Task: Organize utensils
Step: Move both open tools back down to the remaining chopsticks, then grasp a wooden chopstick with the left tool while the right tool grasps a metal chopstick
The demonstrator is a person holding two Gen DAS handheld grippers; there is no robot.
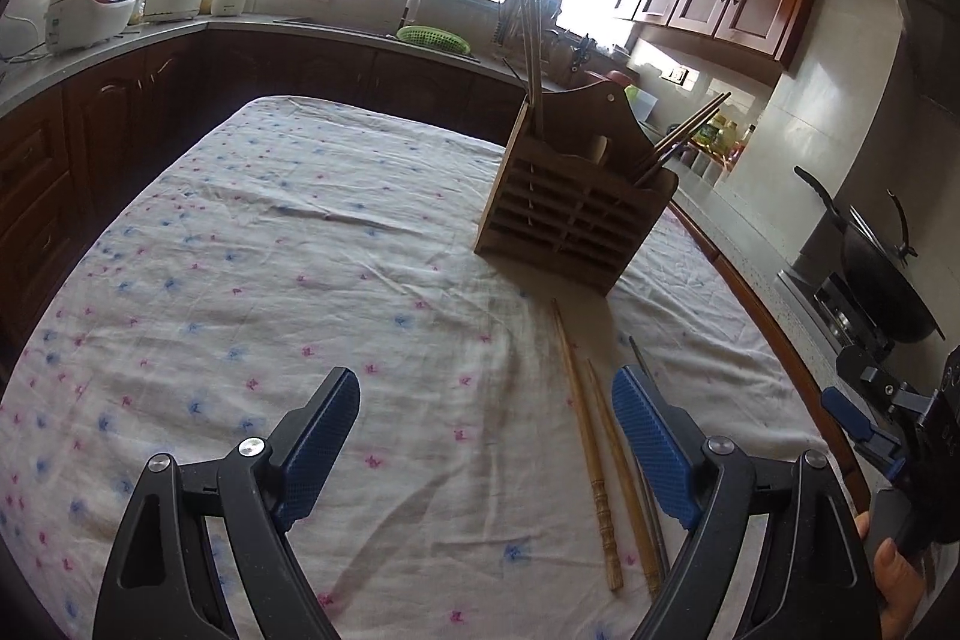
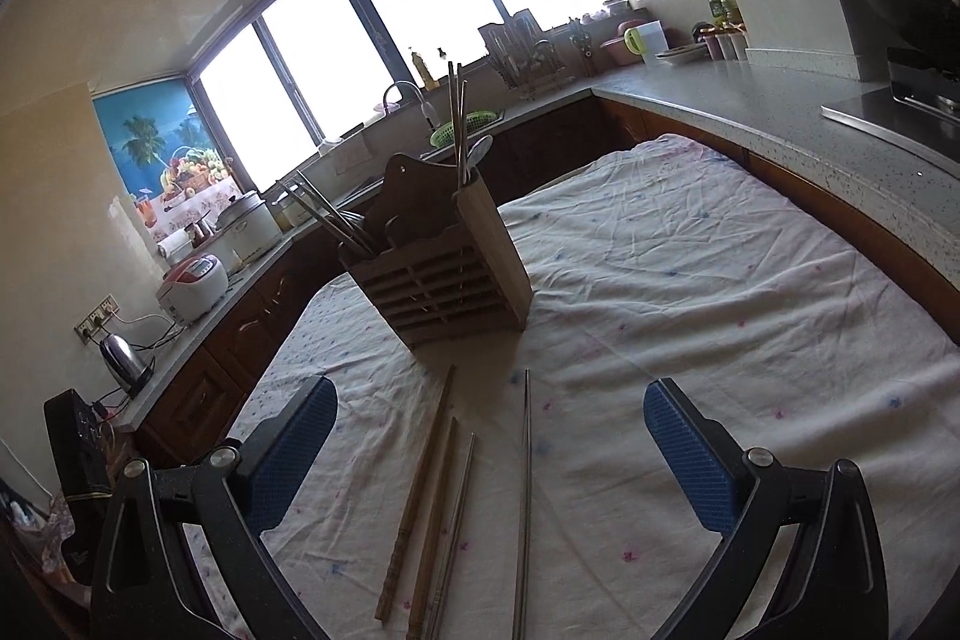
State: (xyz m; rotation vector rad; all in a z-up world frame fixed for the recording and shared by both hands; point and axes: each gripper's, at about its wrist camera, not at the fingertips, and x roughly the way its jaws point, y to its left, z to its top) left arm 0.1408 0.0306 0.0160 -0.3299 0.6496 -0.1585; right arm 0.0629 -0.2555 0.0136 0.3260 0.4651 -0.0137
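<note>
both grippers empty, reach step before a pick. left gripper (image 1: 486, 436) jaws wide apart, nothing between the pads, hovering over the flowered tablecloth (image 1: 252, 232). right gripper (image 2: 492, 436) also spread wide, empty, aimed over the loose chopsticks. on the cloth in front of the wooden holder (image 2: 444, 274) lie two wooden chopsticks (image 2: 420, 496), side by side, a metal chopstick (image 2: 456, 520) just beside them and another metal chopstick (image 2: 526, 490) a little apart to the right. holder stands upright and already has chopsticks sticking out of both ends. next move, my guess: lower one gripper onto a single stick, close across its thin shaft, lift, tip it up and drop it in a holder slot. thin sticks on soft cloth could roll or slip.
</note>
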